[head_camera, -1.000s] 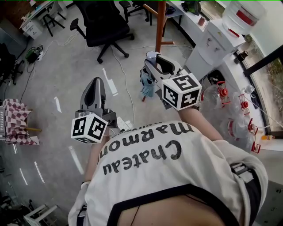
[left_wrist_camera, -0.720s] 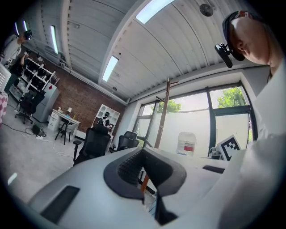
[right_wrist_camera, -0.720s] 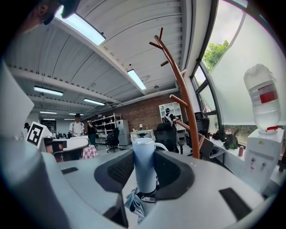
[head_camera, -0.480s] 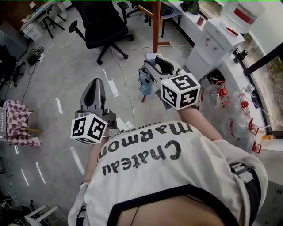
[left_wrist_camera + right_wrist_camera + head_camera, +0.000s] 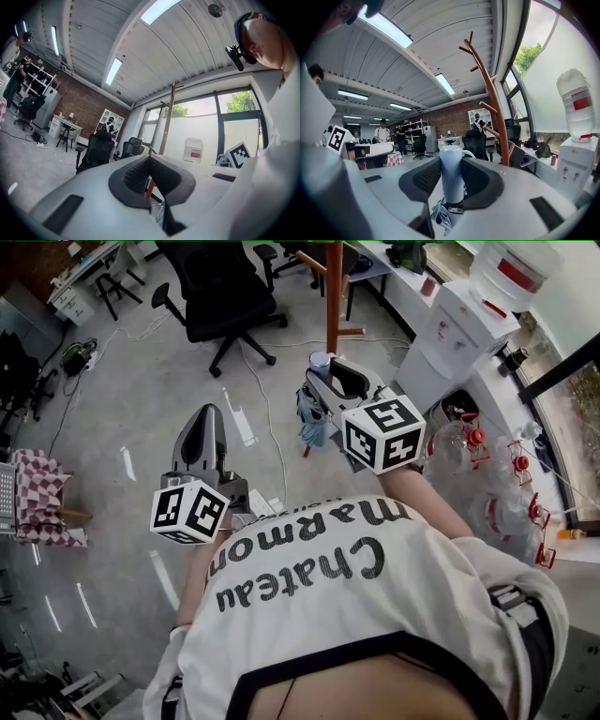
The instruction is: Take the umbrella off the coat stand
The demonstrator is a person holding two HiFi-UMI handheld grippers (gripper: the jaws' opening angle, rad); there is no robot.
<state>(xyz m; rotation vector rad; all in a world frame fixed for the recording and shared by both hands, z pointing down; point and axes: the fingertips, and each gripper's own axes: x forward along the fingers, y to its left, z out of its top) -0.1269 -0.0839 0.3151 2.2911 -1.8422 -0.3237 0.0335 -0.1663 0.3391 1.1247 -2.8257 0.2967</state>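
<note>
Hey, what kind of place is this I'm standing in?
Most likely an open-plan office or lab workspace: a black swivel chair, a water dispenser with spare bottles beside it, and a brick wall behind desks.

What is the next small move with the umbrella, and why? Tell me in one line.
Probably carry it a little farther back from the coat stand without loosening the grip. The right gripper is clamped on the handle of the umbrella, the folded canopy hangs free below, and the coat stand is apart from it, so nothing seems to catch.
</note>
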